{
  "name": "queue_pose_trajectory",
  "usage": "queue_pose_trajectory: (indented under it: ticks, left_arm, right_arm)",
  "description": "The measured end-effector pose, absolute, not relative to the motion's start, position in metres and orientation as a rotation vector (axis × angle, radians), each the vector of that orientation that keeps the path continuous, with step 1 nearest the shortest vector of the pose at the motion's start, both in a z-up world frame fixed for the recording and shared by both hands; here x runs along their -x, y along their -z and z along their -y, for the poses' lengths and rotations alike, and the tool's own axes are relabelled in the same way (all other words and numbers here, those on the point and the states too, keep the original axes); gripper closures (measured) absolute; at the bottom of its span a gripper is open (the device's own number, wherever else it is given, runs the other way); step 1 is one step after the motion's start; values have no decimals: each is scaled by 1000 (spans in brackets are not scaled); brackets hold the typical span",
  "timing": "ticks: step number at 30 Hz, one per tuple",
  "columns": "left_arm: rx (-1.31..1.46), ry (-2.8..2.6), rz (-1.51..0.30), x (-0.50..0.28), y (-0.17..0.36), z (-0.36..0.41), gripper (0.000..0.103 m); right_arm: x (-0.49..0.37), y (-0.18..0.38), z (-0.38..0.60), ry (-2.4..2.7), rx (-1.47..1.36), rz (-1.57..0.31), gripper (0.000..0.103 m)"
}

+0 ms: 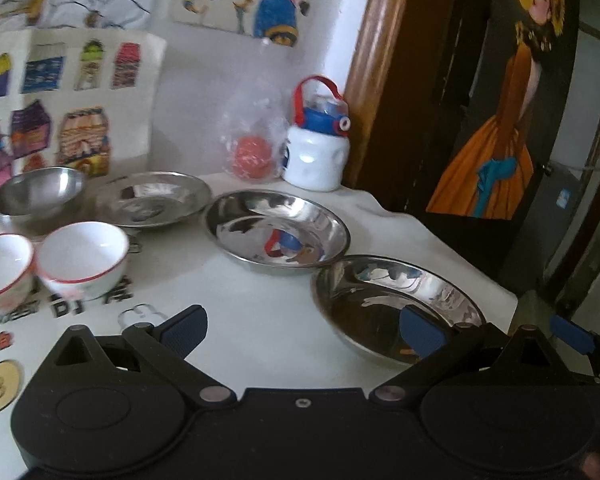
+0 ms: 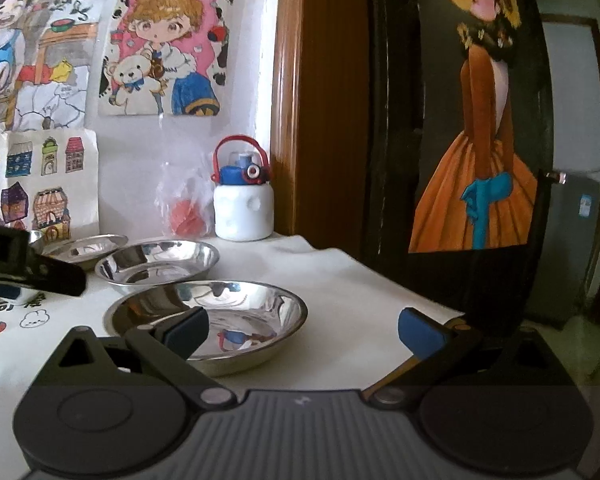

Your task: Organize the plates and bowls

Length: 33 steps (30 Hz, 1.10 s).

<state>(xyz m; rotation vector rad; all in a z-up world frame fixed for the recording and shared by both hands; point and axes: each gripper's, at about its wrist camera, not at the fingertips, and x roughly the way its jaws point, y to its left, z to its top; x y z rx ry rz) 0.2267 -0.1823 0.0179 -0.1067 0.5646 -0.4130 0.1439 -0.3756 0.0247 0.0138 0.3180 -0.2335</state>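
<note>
The nearest steel plate fills the lower middle of the right wrist view, directly ahead of the right gripper and slightly to its left, with the left blue pad overlapping the plate's near rim while the right pad hangs over bare cloth. That gripper is spread wide and holds nothing. In the left wrist view the same plate sits at lower right, and the left gripper, also spread wide and empty, has its right pad over the plate's bowl and its left pad over open bench. Both grippers are close to this plate, and the frames do not settle which is nearer; the right one looks better lined up on the rim. The plate is round, so it has no long axis to match; a rim pinch from the near edge seems the likely approach. The plates run in a diagonal line from lower right toward upper left: the second steel plate touches or nearly touches the first, and the third steel plate lies farther back. That makes three steel plates. At the left edge are one steel bowl and two white bowls with red rims standing just beside each other. A white bottle and a plastic bag stand at the back.
</note>
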Motion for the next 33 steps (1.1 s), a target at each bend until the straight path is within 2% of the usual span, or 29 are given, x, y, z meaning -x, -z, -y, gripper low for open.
queue_pose_trajectory:
  ticks: [7, 13, 16, 18, 19, 21, 23, 25, 33]
  left_arm:
    - [159, 414, -651, -259, -2, 191, 7]
    - [217, 432, -720, -278, 9, 191, 23]
    - [244, 441, -752, -285, 14, 192, 36]
    - [253, 458, -762, -287, 15, 193, 50]
    - [256, 473, -764, -287, 15, 194, 53]
    - [260, 500, -766, -287, 15, 196, 65]
    - [252, 523, -761, -285, 14, 199, 71]
    - [238, 547, -753, -282, 12, 203, 79]
    - [212, 554, -733, -271, 9, 203, 79]
  right_arm:
    - [-166, -16, 392, 170, -111, -340, 3]
    - [-178, -9, 397, 138, -149, -370, 12]
    - [-181, -5, 398, 126, -173, -385, 23]
    - [-181, -4, 398, 120, -184, -385, 28]
    - [-181, -5, 398, 119, -190, -384, 30]
    - [-180, -6, 397, 117, -194, -385, 36]
    - [-179, -7, 394, 116, -184, -385, 45]
    - [-178, -10, 389, 115, -167, -387, 48]
    - [-167, -15, 380, 154, -116, -382, 52]
